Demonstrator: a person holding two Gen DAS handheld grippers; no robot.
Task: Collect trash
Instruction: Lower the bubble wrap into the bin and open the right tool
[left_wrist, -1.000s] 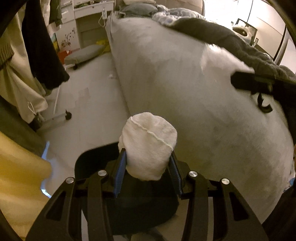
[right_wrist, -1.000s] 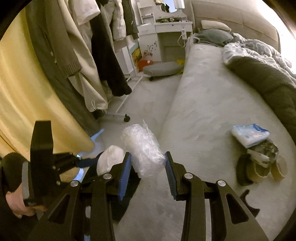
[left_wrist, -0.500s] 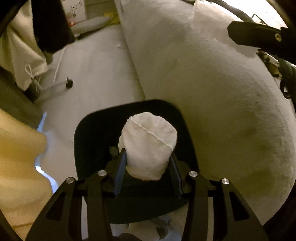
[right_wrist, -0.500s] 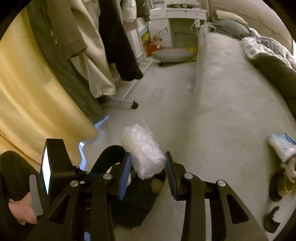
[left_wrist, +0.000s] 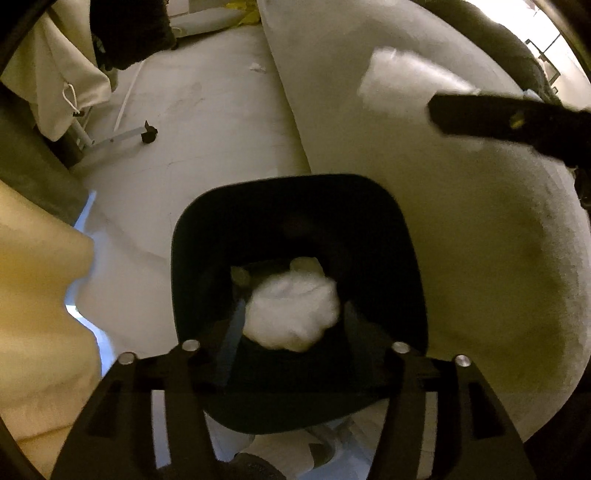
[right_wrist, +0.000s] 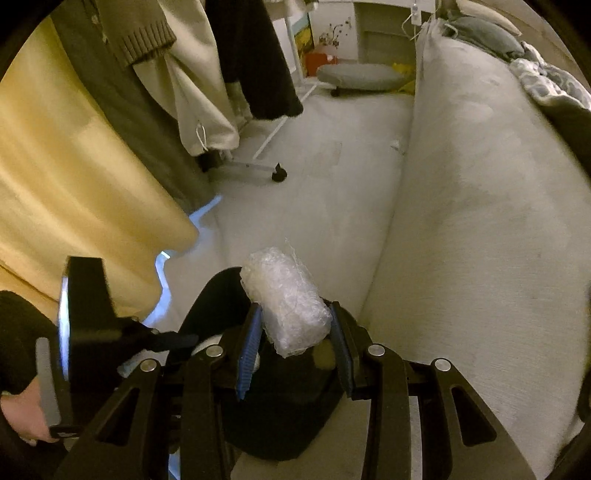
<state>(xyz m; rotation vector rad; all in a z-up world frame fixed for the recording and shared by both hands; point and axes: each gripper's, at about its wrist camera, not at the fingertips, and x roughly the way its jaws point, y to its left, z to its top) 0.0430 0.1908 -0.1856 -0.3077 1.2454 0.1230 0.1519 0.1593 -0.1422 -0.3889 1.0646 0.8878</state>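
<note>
A black bin (left_wrist: 288, 192) stands on the floor beside the bed. My left gripper (left_wrist: 293, 317) hangs over its mouth with the jaws opening. A white tissue wad (left_wrist: 291, 314) sits blurred between the fingers, lower than the pads and not pressed by them. My right gripper (right_wrist: 295, 314) is shut on a roll of clear bubble wrap (right_wrist: 286, 295) just above the same bin (right_wrist: 218, 291). In the left wrist view the right gripper's black body (left_wrist: 517, 122) crosses the upper right with the bubble wrap (left_wrist: 406, 81) blurred beyond it.
A grey bed (right_wrist: 480, 221) fills the right side. A clothes rack with hanging garments (right_wrist: 207, 92) and its wheeled foot (right_wrist: 279, 175) stand at left, next to a yellow curtain (right_wrist: 74, 166). A small scrap (left_wrist: 256, 66) lies on the floor. A hand (right_wrist: 22, 417) holds the left gripper.
Both grippers came down over the bin. The left jaws spread and the tissue wad slipped down from between the pads. The right gripper kept its hold on the bubble wrap.
</note>
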